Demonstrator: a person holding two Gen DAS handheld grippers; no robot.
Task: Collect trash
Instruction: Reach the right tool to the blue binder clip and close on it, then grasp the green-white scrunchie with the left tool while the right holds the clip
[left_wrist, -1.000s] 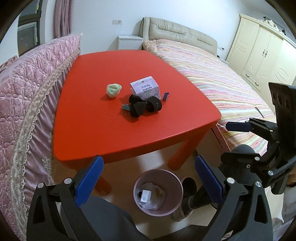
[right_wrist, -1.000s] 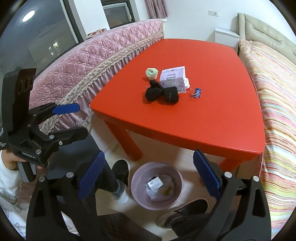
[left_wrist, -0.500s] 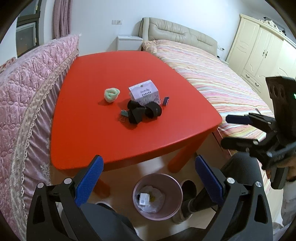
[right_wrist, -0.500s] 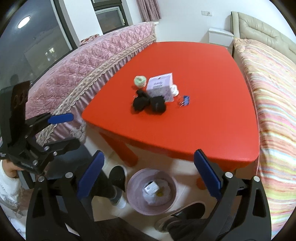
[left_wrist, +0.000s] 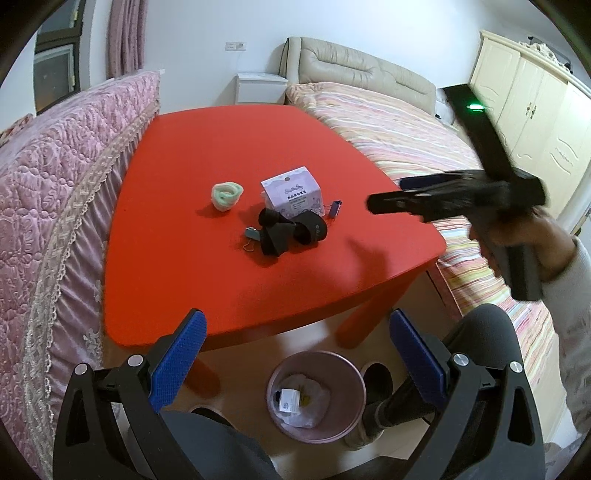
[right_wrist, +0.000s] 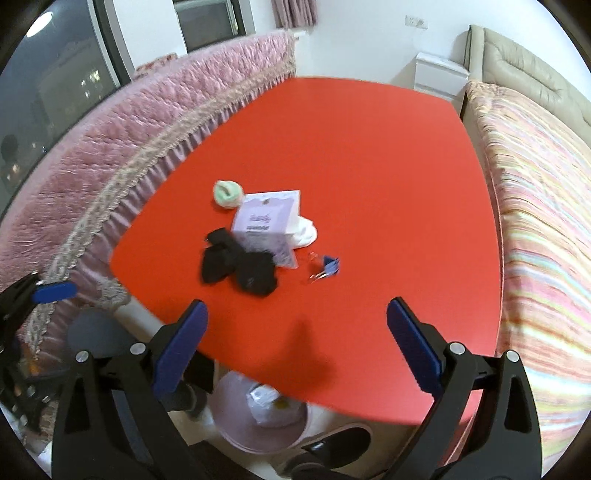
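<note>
On the red table (left_wrist: 221, 155) (right_wrist: 369, 155) lie a lilac box (left_wrist: 291, 195) (right_wrist: 267, 221), black rolled socks (left_wrist: 291, 232) (right_wrist: 240, 266), a mint-green roll (left_wrist: 226, 194) (right_wrist: 227, 192), a white wad (right_wrist: 304, 234), a blue binder clip (left_wrist: 334, 209) (right_wrist: 330, 265) and a teal clip (left_wrist: 252, 233). A pink bin (left_wrist: 316, 397) (right_wrist: 258, 417) with trash in it stands on the floor under the table's near edge. My left gripper (left_wrist: 295, 347) is open and empty, above the bin. My right gripper (right_wrist: 295, 339) is open and empty over the table's near edge; in the left wrist view it appears blurred at right (left_wrist: 384, 201).
A pink quilted sofa back (left_wrist: 48, 192) borders the table's left side. A striped bed (left_wrist: 406, 140) lies along its right. A cream wardrobe (left_wrist: 535, 110) and a white nightstand (left_wrist: 260, 86) stand behind. The person's legs and shoes are by the bin.
My right gripper has moved forward and up over the table's near edge, closer to the items. My left gripper has shifted slightly; both stay open.
</note>
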